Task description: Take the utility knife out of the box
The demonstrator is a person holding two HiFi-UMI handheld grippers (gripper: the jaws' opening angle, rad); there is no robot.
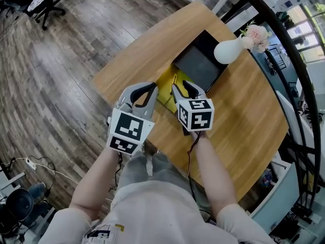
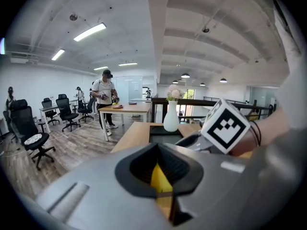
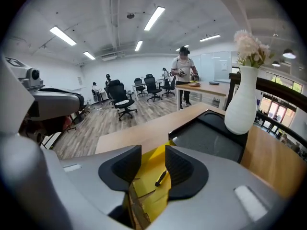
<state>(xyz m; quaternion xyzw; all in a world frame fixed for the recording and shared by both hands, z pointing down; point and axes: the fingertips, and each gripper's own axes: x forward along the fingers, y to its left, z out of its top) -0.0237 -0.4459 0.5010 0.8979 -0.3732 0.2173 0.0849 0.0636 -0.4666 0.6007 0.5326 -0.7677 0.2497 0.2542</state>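
Note:
An open yellow box (image 1: 166,80) lies on the wooden table (image 1: 244,111), just ahead of both grippers. Inside it rests a slim dark utility knife (image 3: 160,178), lying flat on the yellow bottom. My right gripper (image 3: 153,151) hangs over the box (image 3: 146,190) with its jaws apart, and the knife shows in the gap below them. My left gripper (image 2: 156,152) points at the box's left side, and only a strip of yellow (image 2: 161,180) shows between its pads. Its jaws stand slightly apart with nothing in them. In the head view the left gripper (image 1: 146,88) and right gripper (image 1: 183,89) sit side by side.
A black tray (image 1: 197,64) lies right behind the box, and a white vase (image 1: 227,50) with pink flowers stands at its far edge. The table's left edge (image 1: 127,52) drops to wood floor. Office chairs (image 2: 29,133) and a person (image 2: 104,97) at another table are far off.

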